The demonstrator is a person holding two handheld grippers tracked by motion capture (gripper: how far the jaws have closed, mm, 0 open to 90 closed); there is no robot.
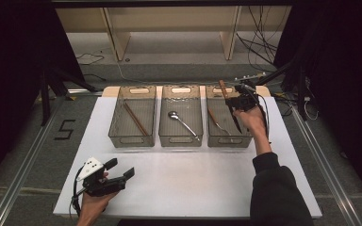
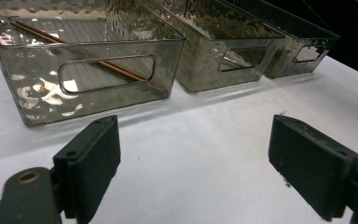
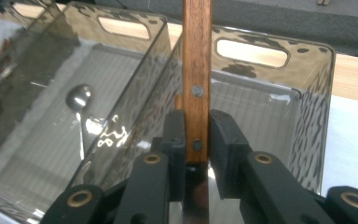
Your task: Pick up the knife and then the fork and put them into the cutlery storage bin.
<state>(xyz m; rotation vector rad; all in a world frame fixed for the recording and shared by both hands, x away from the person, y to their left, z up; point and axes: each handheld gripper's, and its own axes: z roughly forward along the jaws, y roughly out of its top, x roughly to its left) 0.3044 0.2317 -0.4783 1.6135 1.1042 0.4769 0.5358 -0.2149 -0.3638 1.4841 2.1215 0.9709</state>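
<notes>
While my right tongs (image 3: 197, 140) pinch the knife (image 3: 196, 70) by its wooden handle above the right bin (image 1: 229, 140), chopsticks (image 1: 135, 117), spoon (image 1: 183, 122) and fork (image 1: 217, 122) already lie sorted; only lowering remains. My left tongs (image 1: 121, 168) rest wide open, empty, on the desk (image 1: 193, 179).

Wooden-handled knife (image 3: 196, 88) held lengthwise above the right-hand bin (image 1: 214, 137).

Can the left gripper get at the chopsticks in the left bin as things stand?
Probably yes. The left gripper is open and holds nothing, the left bin has no lid, and the chopsticks lie alone on its floor. Bare table lies between; its tall walls mean coming in from above.
</notes>
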